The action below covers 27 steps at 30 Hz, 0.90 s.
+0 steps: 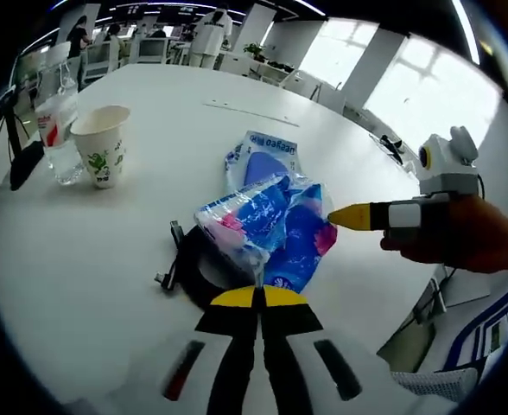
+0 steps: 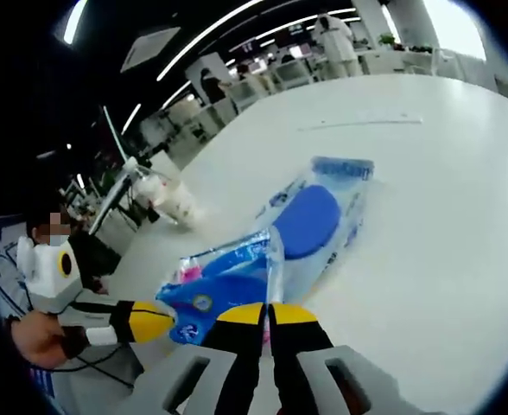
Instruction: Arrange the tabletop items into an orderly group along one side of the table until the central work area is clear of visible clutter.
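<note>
A blue plastic packet (image 1: 267,226) is pinched by the closed left gripper (image 1: 257,296) and the closed right gripper (image 2: 268,313). A paper cup (image 1: 101,143) and bottle (image 1: 57,130) stand far ahead-left on the desk (image 1: 81,259); tidying seems barely begun.

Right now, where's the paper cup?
In the left gripper view the paper cup stands upright at the upper left of the white table, right beside a clear plastic bottle and well apart from the blue snack packets.
</note>
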Available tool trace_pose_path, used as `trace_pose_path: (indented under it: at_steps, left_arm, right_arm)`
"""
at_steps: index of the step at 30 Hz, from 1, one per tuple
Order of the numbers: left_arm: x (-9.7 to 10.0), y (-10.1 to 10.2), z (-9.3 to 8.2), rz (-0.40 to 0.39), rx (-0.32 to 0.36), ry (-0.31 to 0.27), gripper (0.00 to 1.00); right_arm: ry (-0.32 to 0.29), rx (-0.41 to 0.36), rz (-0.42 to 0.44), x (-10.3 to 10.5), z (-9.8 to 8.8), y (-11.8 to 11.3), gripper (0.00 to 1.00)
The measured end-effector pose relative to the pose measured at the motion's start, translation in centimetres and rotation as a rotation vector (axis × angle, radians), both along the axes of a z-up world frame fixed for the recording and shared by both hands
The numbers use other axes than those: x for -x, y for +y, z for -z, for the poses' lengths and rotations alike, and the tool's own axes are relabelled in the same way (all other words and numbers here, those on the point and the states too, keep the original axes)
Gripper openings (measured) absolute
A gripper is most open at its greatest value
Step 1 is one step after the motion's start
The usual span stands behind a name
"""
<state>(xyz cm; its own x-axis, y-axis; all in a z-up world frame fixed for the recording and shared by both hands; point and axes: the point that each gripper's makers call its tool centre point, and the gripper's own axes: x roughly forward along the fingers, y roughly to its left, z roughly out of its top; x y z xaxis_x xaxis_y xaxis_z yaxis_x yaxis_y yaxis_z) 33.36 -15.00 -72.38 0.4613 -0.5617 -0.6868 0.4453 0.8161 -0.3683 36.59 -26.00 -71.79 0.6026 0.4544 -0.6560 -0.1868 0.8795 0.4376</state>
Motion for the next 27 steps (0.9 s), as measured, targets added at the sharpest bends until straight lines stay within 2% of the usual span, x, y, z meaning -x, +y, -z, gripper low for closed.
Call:
trace_pose_path:
  at_steps: [6,12,23,27]
  left_arm:
    - [0.4,-0.7,-0.4,0.027,0.009,-0.003,0.00]
    - [0.9,-1.9,-0.8,0.065,0.011,-0.014,0.00]
    - [2.7,-6.0,-0.6,0.174,0.013,-0.009,0.00]
    - [4.0,-7.9,-0.5,0.253,0.001,-0.017,0.00]
  right_arm:
    - [-0.006,0.006,0.006,0.6,-0.4,-0.7,0.00]
    - [-0.012,0.014,0.029,1.5,-0.6,-2.3,0.00]
    - [0.002,0.029,0.108,3.9,-0.3,-6.5,0.00]
    - [0.005,0.037,0.142,4.9,-0.2,-8.0,0.00]
